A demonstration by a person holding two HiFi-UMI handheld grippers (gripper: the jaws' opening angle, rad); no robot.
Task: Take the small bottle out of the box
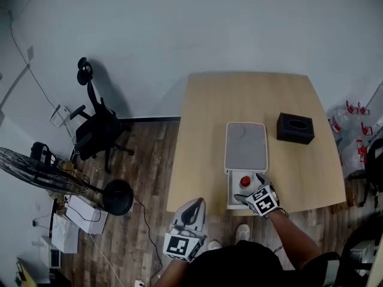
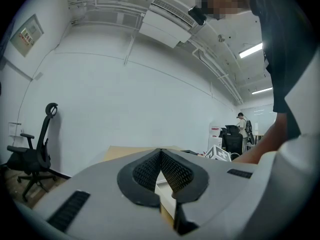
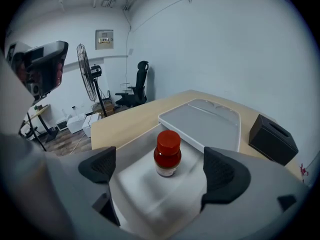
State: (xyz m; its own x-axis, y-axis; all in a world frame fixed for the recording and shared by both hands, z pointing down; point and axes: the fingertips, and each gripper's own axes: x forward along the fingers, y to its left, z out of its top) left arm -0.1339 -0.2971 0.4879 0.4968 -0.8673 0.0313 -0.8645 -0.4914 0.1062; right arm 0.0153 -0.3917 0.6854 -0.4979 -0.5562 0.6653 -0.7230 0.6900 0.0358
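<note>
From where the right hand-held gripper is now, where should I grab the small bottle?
Take the bottle by its round body below the red cap, coming straight ahead. It stands upright, just ahead of the right hand-held gripper's open jaws.

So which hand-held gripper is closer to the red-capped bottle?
Right. The right hand-held gripper has its jaws open just short of the bottle, which stands in the box. The left hand-held gripper, jaws shut, hangs off the table edge, to the bottle's left.

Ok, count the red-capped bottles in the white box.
1. The bottle stands upright in the open part of the white box, just ahead of the right tool's open jaws, untouched. The box's covered part could hide more.
</note>
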